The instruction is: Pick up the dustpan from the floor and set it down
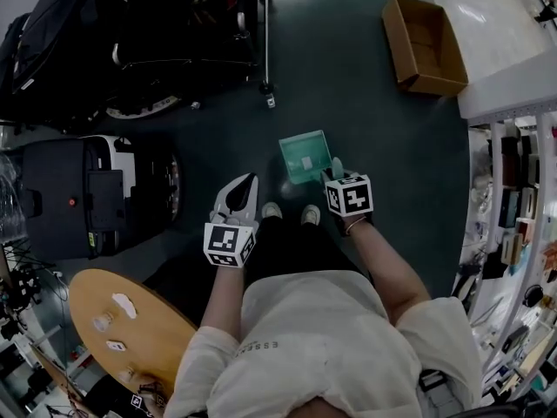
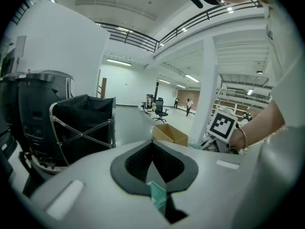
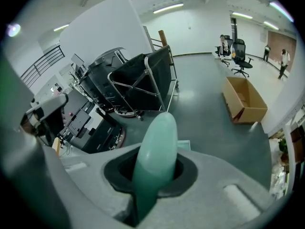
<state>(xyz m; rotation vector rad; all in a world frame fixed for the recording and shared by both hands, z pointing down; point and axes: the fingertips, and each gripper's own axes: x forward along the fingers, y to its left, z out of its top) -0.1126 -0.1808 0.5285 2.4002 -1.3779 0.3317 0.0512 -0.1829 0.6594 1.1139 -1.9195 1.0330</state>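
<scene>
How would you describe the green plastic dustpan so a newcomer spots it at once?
Find the open brown cardboard box on the dark floor, then come down toward the person's white shoes. Just ahead of them is the square, translucent green plastic dustpan, its handle gripped by the right gripper. Nothing else nearby is green.

Big open hall, pretty industrial. The floor [image 1: 365, 103] is dark grey-green and glossy enough to catch the ceiling strip lights [image 3: 167, 7]. White walls, a white column [image 2: 208, 94], and a railed balcony [image 2: 128, 35] running overhead. An open cardboard box [image 1: 424, 46] sits on the floor. There's a black fabric cart [image 2: 86, 123] on a metal frame, a round wooden table [image 1: 130, 329], cluttered shelves [image 1: 513, 207] along the right, and office chairs [image 3: 239, 56] way back.
</scene>
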